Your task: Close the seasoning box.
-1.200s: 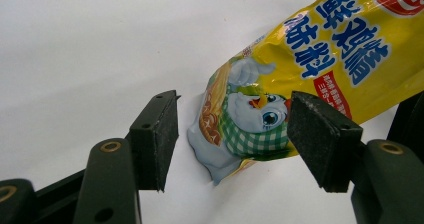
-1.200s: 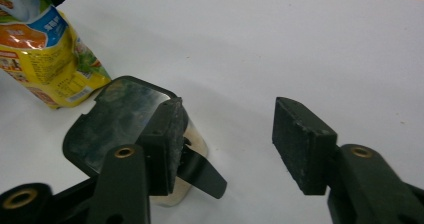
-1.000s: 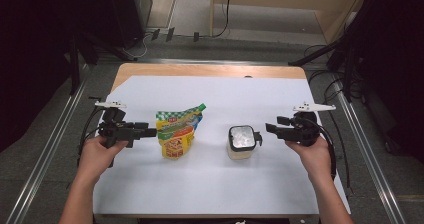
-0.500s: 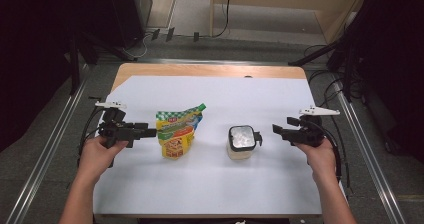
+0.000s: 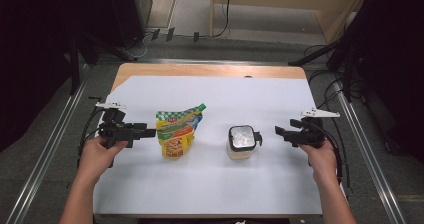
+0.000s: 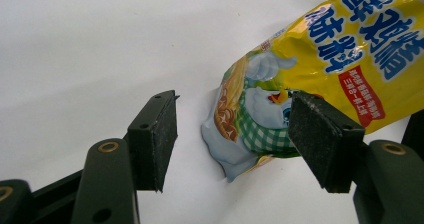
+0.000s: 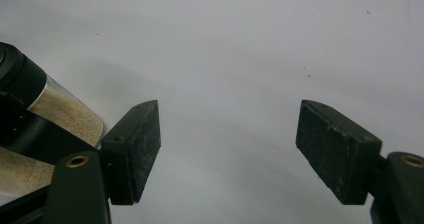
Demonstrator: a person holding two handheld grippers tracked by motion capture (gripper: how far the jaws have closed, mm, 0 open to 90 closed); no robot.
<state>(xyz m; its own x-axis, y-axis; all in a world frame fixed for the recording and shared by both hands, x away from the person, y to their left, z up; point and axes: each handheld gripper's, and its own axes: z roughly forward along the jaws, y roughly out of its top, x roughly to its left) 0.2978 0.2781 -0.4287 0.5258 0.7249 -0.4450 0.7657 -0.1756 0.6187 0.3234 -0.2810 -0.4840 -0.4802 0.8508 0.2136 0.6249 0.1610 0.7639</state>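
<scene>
Beside pouch [image 5: 176,134]: left tool [image 5: 150,132] wide open, empty.

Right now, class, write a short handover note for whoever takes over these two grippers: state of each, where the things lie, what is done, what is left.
Left gripper: open, level, jaws at the near left edge of the yellow seasoning pouch, nothing clamped.
Right gripper: jaws have just been opening, nothing between them; it sits right of the clear jar, apart from it.
Pouch lies flat on the white table, green cap pointing away; the jar stands upright beside it, holding pale grains.
Done: nothing gripped yet.
Left: probably grasp pouch and jar.
</scene>
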